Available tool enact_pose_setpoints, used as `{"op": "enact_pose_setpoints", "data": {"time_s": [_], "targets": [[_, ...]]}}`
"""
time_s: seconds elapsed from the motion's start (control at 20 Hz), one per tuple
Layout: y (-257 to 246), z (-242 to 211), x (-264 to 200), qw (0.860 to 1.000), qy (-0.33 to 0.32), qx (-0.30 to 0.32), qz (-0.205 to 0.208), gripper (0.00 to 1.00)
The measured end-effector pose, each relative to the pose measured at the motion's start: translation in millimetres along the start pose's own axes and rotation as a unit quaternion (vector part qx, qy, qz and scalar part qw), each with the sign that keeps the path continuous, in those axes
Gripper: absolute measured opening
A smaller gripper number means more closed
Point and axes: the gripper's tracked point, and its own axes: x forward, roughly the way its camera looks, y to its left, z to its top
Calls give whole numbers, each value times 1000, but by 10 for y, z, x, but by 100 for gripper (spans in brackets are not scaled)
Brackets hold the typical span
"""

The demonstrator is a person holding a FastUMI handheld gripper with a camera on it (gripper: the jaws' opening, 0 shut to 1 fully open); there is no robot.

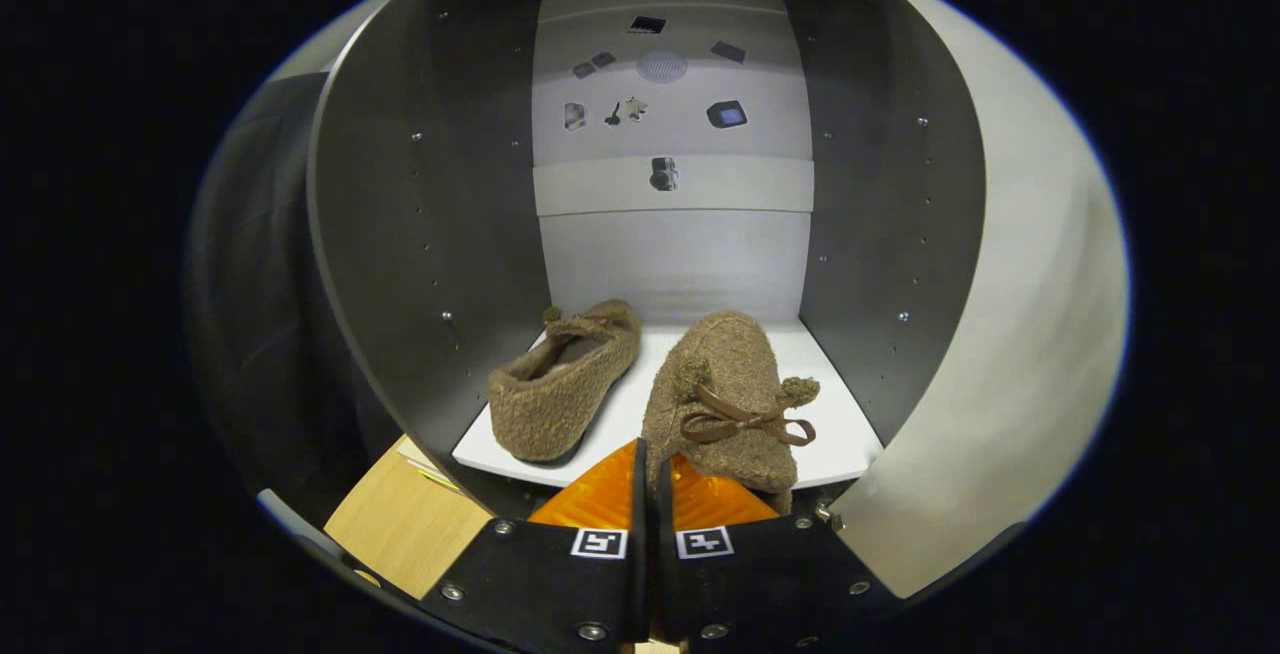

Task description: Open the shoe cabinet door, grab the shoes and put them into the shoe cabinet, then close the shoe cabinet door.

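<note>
1. Gripper view looked straight into the open shoe cabinet (pixel 400 234), whose dark side walls curved away on either hand and whose pale back panel stood beyond.
2. The fingers (pixel 648 479) were pressed together with only a thin seam between them; nothing lay in that seam, and their tips sat at the front edge of the white shelf (pixel 850 434).
3. The right shoe (pixel 725 374), a fuzzy brown slipper with a brown ribbon bow and two small pom-poms, rested on the shelf just ahead of the fingers and a little to their right. Its heel end hung slightly over the shelf's front edge, touching or nearly touching the fingertips; which one could not be told.
4. The left shoe (pixel 565 379), a matching slipper, lay on the same shelf to the left of the first, turned at an angle so that its opening showed. The two shoes were near each other but apart.
5. The cabinet door (pixel 1010 334), pale and wide, stood swung open on the right side.
6. A light wooden surface (pixel 405 524) showed below the shelf, left of the fingers.
</note>
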Motion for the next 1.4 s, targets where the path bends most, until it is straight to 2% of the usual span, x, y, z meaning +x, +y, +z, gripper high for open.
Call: {"op": "enact_pose_setpoints", "data": {"time_s": [0.85,1.25,1.4], "targets": [[-287,412,1058,999,40,-8,-16,4],[-326,248,1394,998,64,7,-18,4],[-296,239,1411,998,66,12,-17,11]]}}
